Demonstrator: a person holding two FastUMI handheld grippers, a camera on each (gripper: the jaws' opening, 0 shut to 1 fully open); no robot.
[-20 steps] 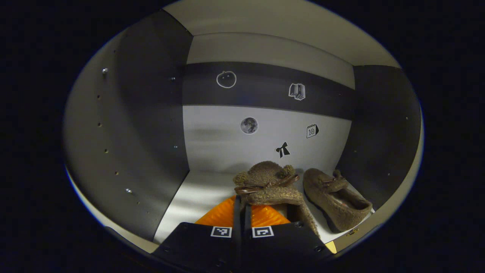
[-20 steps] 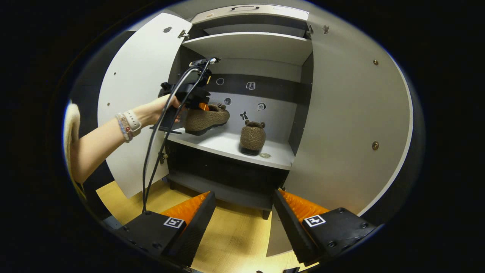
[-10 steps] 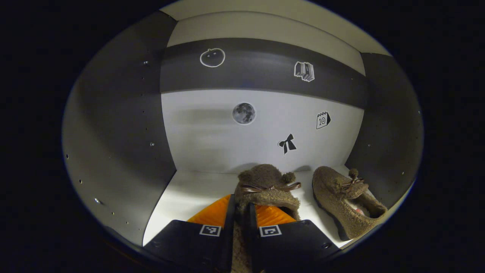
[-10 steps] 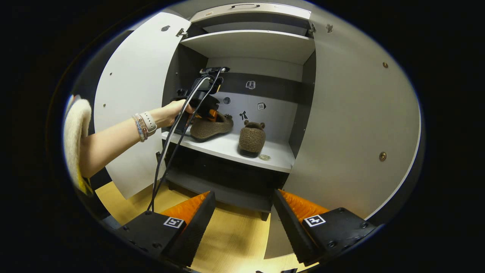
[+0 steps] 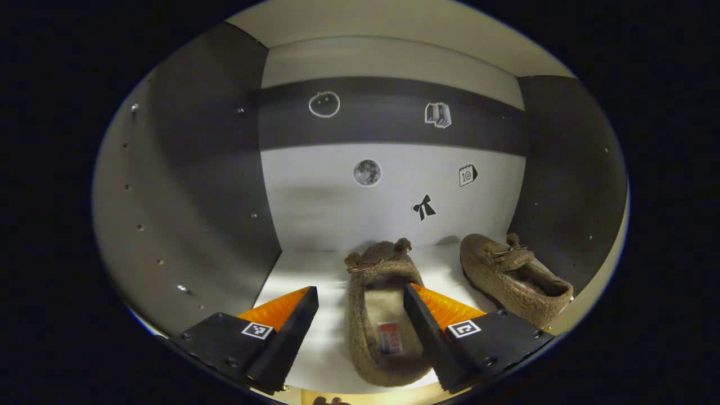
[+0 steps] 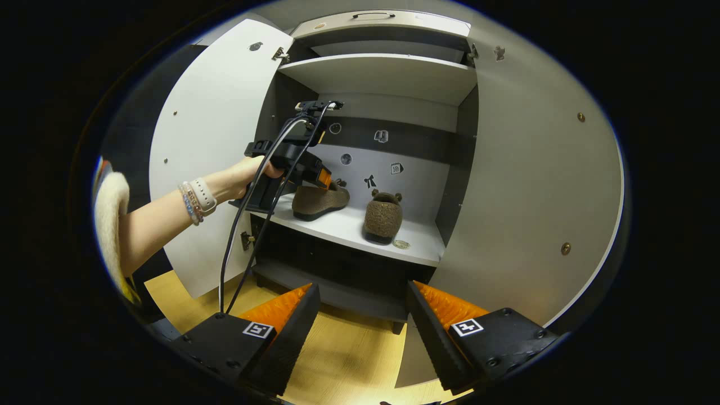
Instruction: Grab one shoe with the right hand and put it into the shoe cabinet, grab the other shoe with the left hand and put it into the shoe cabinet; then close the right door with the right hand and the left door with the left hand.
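Two fuzzy brown shoes (image 5: 382, 315) (image 5: 514, 275) rest side by side on the open shoe cabinet's (image 6: 509, 185) shelf.

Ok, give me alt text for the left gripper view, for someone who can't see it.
The left gripper hangs open over a fuzzy brown slipper lying on the white cabinet shelf. A matching second slipper lies to its right, near the dark side wall.

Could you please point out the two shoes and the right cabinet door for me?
Nearer shoe (image 5: 382, 315), left gripper view, on its insole.
Farther shoe (image 5: 506, 270), left gripper view, on its fuzzy upper.
Right cabinet door (image 6: 529, 197), right gripper view, on its inner panel.
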